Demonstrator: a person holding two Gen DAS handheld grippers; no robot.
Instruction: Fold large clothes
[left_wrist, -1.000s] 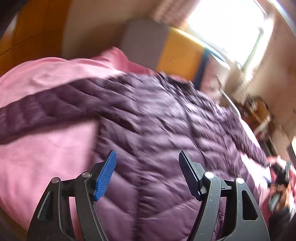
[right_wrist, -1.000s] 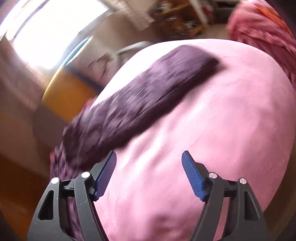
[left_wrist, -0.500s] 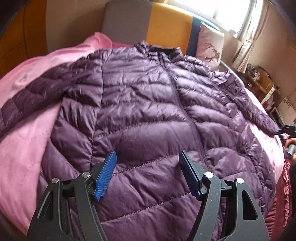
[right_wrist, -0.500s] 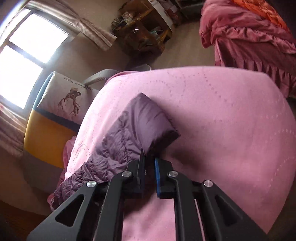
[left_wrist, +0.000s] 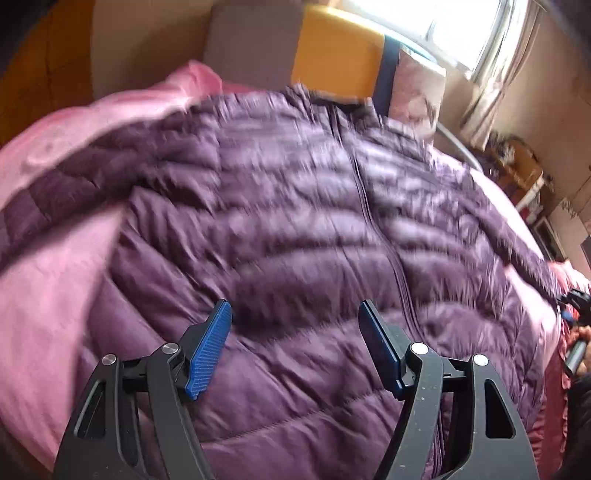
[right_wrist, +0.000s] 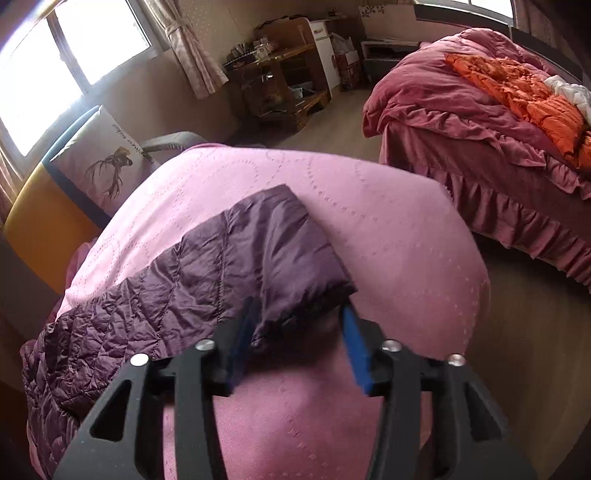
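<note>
Two tongs in my view: left tongs hang released over the purple puffer jacket, spread zipped-up on the pink bed cover. Headboard and pillow lie behind. Right tongs are opening, sleeve cuff between them, pads not pressing. Second bed stands far right, orange garment atop.

A line of script runs along the cushion with the stag drawing, far up-left of the right gripper; too small to read
</note>
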